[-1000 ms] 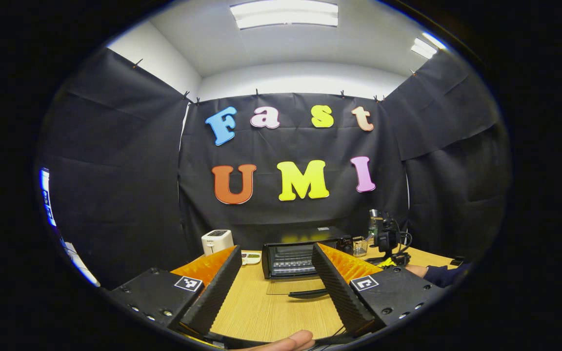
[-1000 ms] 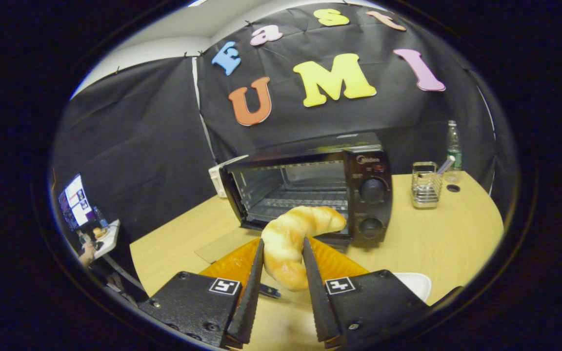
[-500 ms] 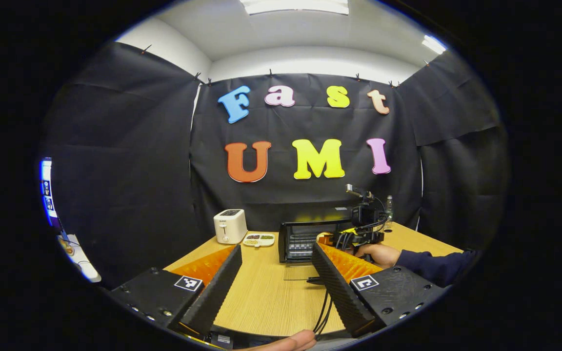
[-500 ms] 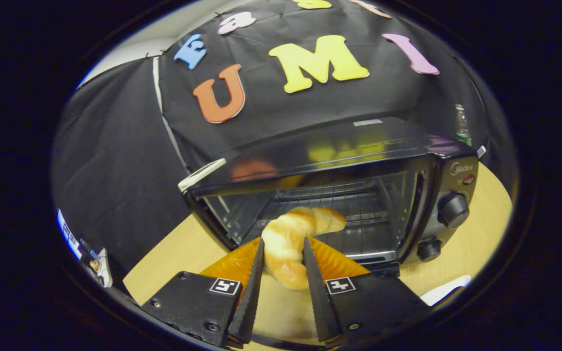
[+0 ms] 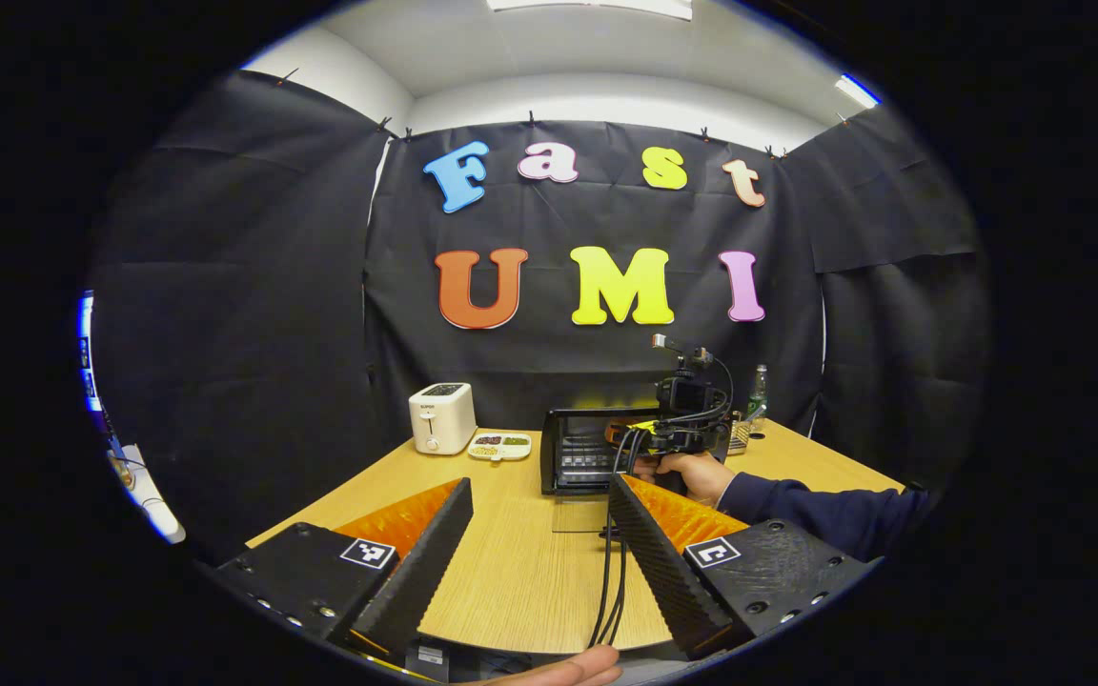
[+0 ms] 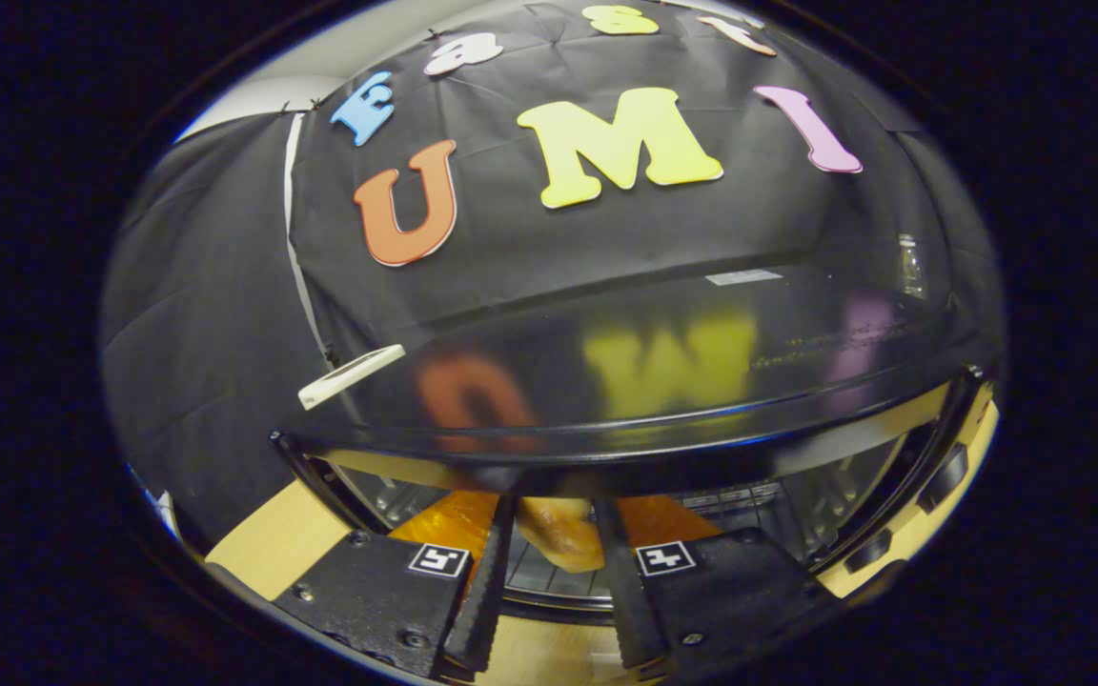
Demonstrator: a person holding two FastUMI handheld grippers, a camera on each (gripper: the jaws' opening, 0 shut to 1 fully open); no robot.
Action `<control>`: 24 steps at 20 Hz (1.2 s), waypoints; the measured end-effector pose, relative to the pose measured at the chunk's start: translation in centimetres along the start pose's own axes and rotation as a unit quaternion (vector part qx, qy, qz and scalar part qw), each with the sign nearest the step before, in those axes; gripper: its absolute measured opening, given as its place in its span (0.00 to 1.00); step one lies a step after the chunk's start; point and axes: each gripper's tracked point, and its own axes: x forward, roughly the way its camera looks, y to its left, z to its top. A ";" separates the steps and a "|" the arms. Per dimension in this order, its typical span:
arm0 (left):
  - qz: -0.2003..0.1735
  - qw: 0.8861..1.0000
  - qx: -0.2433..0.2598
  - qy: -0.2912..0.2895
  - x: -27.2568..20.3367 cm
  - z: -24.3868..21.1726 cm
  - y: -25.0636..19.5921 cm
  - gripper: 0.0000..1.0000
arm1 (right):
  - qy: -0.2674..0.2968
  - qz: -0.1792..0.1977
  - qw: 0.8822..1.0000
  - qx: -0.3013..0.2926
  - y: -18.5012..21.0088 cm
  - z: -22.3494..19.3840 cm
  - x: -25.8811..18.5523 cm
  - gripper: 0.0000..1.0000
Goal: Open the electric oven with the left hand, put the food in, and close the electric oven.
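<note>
So the big change from a second ago: the right gripper (image 6: 554,562) has gone from hanging out in front of the electric oven (image 6: 663,372) to poking its fingers right through the door opening, with the oven's shiny black top now looming just above and ahead of it. The croissant (image 6: 559,534) was fully visible before, curving up past the fingertips, and now its far end is tucked under the front lip of the oven, over the wire rack (image 6: 549,572) just below the fingers. To me that says the "put the food in" part is basically mid-delivery, and what's left is letting go, backing out and shutting the door. Grip-wise, the right gripper is narrow and clamped on the croissant, both fingers pressing its sides, same hold as before as far as I can tell. Meanwhile the left gripper (image 5: 539,543) has pulled way back over the wooden table (image 5: 520,581); the oven sits well ahead of it now, smaller than a second ago, with the glass door (image 5: 579,514) folded down flat in front. Its fingers are spread wide with nothing between them, touching nothing. From there you can also see a hand (image 5: 687,474) holding the other gripper up at the oven mouth, plus a white toaster (image 5: 441,417) off to the forward left.
</note>
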 end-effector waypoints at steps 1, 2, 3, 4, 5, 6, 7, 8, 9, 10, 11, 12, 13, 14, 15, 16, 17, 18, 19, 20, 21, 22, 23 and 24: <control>0.004 1.000 0.001 0.002 0.2 -0.1 0.1 0.95 | -0.006 -0.012 1.000 -0.008 -0.5 0.4 -0.2 0.59; 0.004 1.000 0.002 0.004 0.2 -0.2 0.1 0.95 | -0.005 -0.022 1.000 -0.012 -1.0 0.2 -0.6 0.75; 0.003 1.000 0.003 0.006 0.3 -0.4 -0.3 0.95 | -0.003 -0.019 1.000 -0.011 -0.9 0.1 -1.2 0.91; 0.003 1.000 0.003 0.006 0.3 -0.4 -0.2 0.95 | -0.002 -0.008 1.000 -0.011 -0.6 0.3 -2.2 0.93; 0.005 1.000 0.003 0.005 0.3 -0.3 -0.2 0.95 | -0.004 0.001 1.000 -0.014 -0.3 0.6 -3.6 0.94; 0.007 1.000 0.000 0.006 0.1 -0.2 -0.2 0.95 | -0.011 0.011 1.000 -0.020 0.0 1.1 -5.1 0.94; 0.006 1.000 -0.007 0.005 0.0 -0.2 -0.8 0.95 | -0.016 0.016 0.999 -0.031 0.1 1.4 -6.8 0.94; 0.000 1.000 -0.013 0.003 -0.3 0.0 -1.4 0.95 | -0.021 0.016 0.999 -0.044 0.0 1.6 -8.5 0.94; -0.006 1.000 -0.017 0.000 -0.4 0.4 -2.1 0.95 | -0.027 0.021 0.998 -0.053 -0.1 1.9 -10.3 0.97; -0.012 1.000 -0.019 -0.004 -0.5 0.5 -2.6 0.95 | -0.032 0.034 0.997 -0.062 0.2 2.1 -12.3 0.96; -0.019 1.000 -0.020 -0.009 -0.4 0.6 -3.2 0.95 | -0.034 0.041 0.996 -0.070 0.3 2.3 -14.2 0.96; -0.026 0.999 -0.018 -0.014 -0.3 0.5 -3.9 0.95 | -0.036 0.037 0.996 -0.076 -0.4 2.4 -15.9 0.97; -0.029 0.999 -0.017 -0.014 -0.1 0.4 -4.4 0.95 | -0.040 0.033 0.996 -0.079 -0.9 2.6 -18.0 0.98; -0.031 0.999 -0.017 -0.013 0.1 0.1 -4.8 0.95 | -0.051 0.029 0.995 -0.076 -1.3 3.3 -20.2 0.98; -0.033 0.999 -0.016 -0.009 0.2 -0.2 -5.2 0.95 | -0.063 0.023 0.995 -0.073 -1.9 3.9 -22.5 0.96; -0.037 0.999 -0.016 -0.005 0.5 -0.4 -5.7 0.95 | -0.075 0.014 0.995 -0.069 -2.5 4.4 -24.7 0.98; -0.042 0.999 -0.019 -0.003 0.9 -0.6 -6.2 0.94 | -0.086 0.002 0.994 -0.067 -3.1 5.0 -26.9 0.97; -0.052 0.998 -0.025 0.001 1.3 -1.0 -6.9 0.95 | -0.103 -0.002 0.992 -0.071 -3.5 5.5 -28.9 0.97; -0.063 0.997 -0.034 0.007 1.9 -1.3 -7.6 0.95 | -0.118 -0.008 0.990 -0.078 -3.8 6.1 -31.0 0.97; -0.077 0.996 -0.045 0.014 2.4 -1.8 -8.5 0.95 | -0.131 -0.023 0.987 -0.087 -4.8 6.6 -32.8 0.96; -0.089 0.994 -0.055 0.022 2.9 -2.4 -9.3 0.94 | -0.143 -0.037 0.985 -0.092 -5.9 7.1 -34.6 0.96; -0.098 0.993 -0.060 0.029 3.6 -2.8 -10.0 0.93 | -0.152 -0.045 0.983 -0.092 -6.6 7.4 -36.1 0.96; -0.101 0.992 -0.059 0.037 4.5 -3.6 -10.4 0.92 | -0.156 -0.045 0.982 -0.091 -6.9 7.5 -37.7 0.95; -0.102 0.992 -0.053 0.050 5.4 -4.7 -11.1 0.92 | -0.157 -0.044 0.983 -0.089 -7.4 7.6 -39.0 0.98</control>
